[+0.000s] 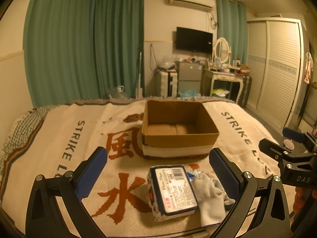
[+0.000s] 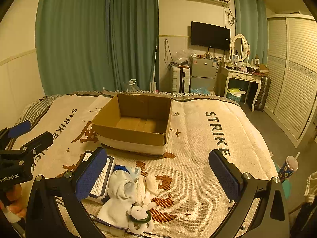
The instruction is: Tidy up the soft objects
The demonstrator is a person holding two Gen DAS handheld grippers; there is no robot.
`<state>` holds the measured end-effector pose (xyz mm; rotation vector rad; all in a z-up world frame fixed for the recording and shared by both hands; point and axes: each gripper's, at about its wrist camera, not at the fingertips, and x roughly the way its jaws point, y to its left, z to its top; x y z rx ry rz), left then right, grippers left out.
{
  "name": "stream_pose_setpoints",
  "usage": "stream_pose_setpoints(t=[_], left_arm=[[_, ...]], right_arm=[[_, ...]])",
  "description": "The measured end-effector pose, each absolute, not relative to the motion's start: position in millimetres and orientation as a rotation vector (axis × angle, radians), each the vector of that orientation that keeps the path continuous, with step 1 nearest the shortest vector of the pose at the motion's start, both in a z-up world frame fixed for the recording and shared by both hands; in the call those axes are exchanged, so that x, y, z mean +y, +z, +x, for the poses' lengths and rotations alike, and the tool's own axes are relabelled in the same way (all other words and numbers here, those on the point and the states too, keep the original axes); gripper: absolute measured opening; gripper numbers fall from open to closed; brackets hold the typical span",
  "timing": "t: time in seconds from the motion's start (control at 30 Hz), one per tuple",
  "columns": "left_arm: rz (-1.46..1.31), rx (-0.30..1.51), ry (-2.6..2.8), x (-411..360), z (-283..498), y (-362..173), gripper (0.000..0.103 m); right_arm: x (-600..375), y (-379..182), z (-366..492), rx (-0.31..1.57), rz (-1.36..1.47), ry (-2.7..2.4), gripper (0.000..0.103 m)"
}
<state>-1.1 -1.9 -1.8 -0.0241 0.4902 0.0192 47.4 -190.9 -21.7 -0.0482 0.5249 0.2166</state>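
An open, empty cardboard box [image 1: 179,127] stands on the bed blanket [image 1: 59,138]; it also shows in the right wrist view [image 2: 134,123]. In front of it lies a tissue pack [image 1: 174,190], a white sock [image 1: 210,198] and a small white plush toy [image 2: 141,212]. The tissue pack [image 2: 102,178] and sock [image 2: 118,194] also show in the right wrist view. My left gripper [image 1: 158,178] is open and empty, its jaws either side of the tissue pack and sock. My right gripper [image 2: 158,176] is open and empty, just right of the pile.
The blanket [image 2: 208,138] covers the bed. A cup with a straw [image 2: 288,166] stands off the bed's right edge. Beyond the bed are green curtains [image 2: 99,35], a suitcase [image 2: 180,79], a small fridge [image 2: 203,73], a dressing table [image 2: 243,77] and a wardrobe [image 2: 293,75].
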Motion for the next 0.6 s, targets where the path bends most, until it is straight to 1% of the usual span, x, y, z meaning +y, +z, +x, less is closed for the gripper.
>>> stream_pose_setpoints(t=[0.6], left_arm=[[-0.021, 0.495, 0.021, -2.4, -2.0, -3.8, 0.103]], right_arm=[[-190.4, -22.2, 48.1, 0.53, -0.047, 0.217, 0.103]])
